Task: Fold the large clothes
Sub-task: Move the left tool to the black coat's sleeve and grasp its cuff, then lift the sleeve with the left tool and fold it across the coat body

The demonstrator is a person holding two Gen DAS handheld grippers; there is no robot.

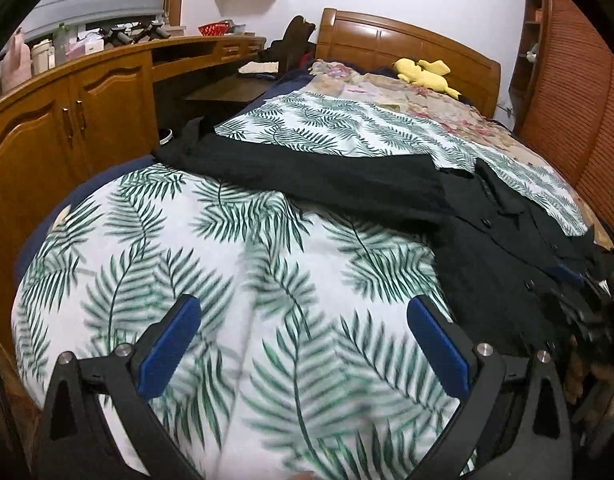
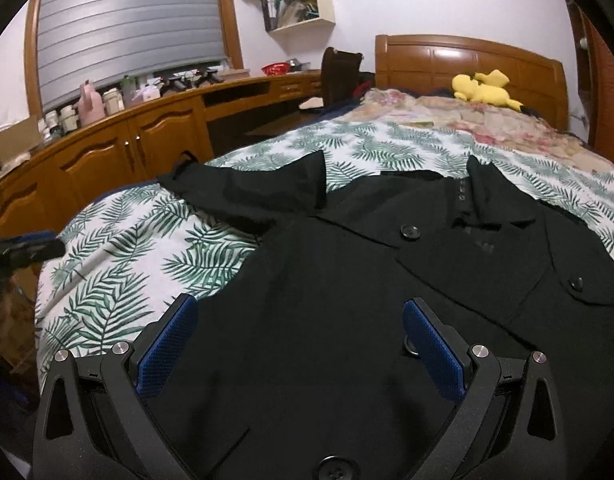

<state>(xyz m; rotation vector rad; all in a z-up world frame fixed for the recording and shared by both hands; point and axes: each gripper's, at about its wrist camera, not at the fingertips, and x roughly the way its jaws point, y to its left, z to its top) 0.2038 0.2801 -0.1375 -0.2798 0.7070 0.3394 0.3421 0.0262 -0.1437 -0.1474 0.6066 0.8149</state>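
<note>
1. The left tool hangs over the leaf-print bedspread, its blue-padded fingers spread wide with nothing between them; only the bedspread shows in the gap.
2. The right tool is likewise spread wide, its blue pads set over the lower front of the black coat. Whether the pads touch the cloth I cannot tell.
3. The black coat lies flat on the bed, front side up, with large dark buttons showing. Its collar points toward the headboard.
4. One sleeve stretches out to the left across the bedspread, its end reaching the bed's left edge.
5. In the right wrist view, the left tool shows as a dark shape with a blue strip at the far left edge, beside the bed.
6. Beyond the leaf-print bedspread lies a floral quilt in pinks and beige.
7. A yellow plush toy rests at the head of the bed, against the wooden headboard.
8. Left of the bed runs a long wooden surface over cupboards, carrying bottles, jars and a red basket.
9. A wall shelf with books hangs above it, next to a window with a grey blind.
</note>
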